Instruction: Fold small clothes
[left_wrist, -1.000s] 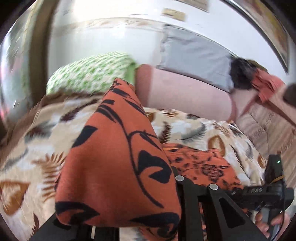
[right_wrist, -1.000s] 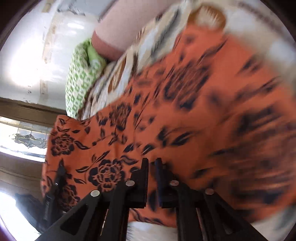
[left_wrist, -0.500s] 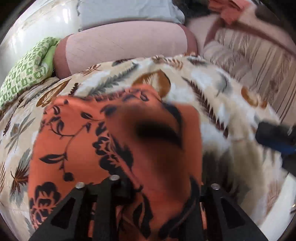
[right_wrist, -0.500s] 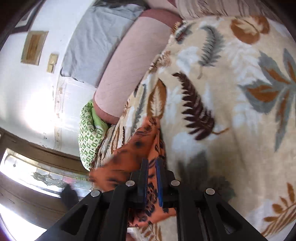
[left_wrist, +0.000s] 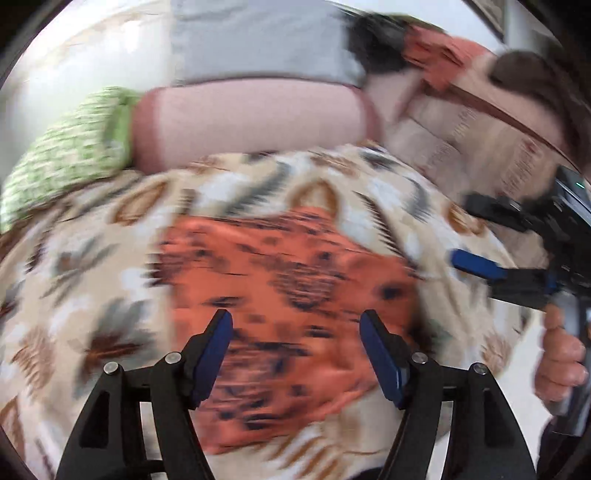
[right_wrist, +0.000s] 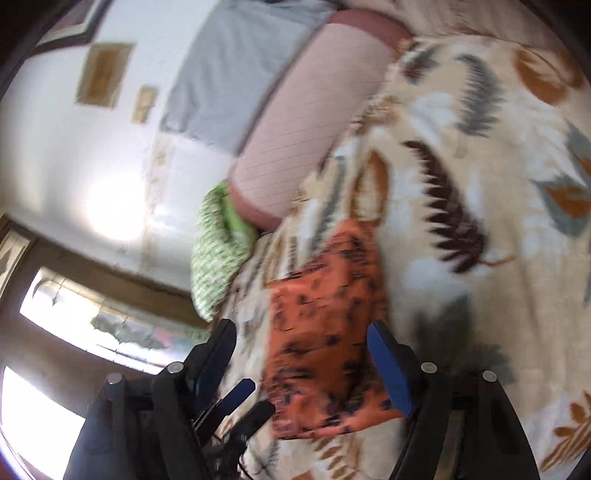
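Note:
An orange cloth with a black flower print (left_wrist: 295, 295) lies folded on the leaf-patterned blanket (left_wrist: 85, 280). My left gripper (left_wrist: 295, 325) hovers over its near part with the jaws opening. Nothing is pressed between its blue pads (left_wrist: 214, 350). At the right edge of that view a hand (left_wrist: 561, 354) holds my right gripper (left_wrist: 480, 243) just off the cloth's right side. In the right wrist view the cloth (right_wrist: 325, 350) lies beyond my right gripper (right_wrist: 301, 332), whose jaws are also opening and free of it. My left gripper (right_wrist: 240, 406) shows at the lower left there.
A pink bolster (left_wrist: 243, 118), a green patterned pillow (left_wrist: 70, 155) and a grey pillow (left_wrist: 258, 40) line the far side of the bed. A striped cushion (left_wrist: 461, 147) with dark and orange clothes on it sits at the far right. A window (right_wrist: 74, 332) is beyond the bed's left side.
Both grippers went from shut on the orange cloth to open. The cloth, held up a second ago, was swung over and now lies flat and folded on the blanket.

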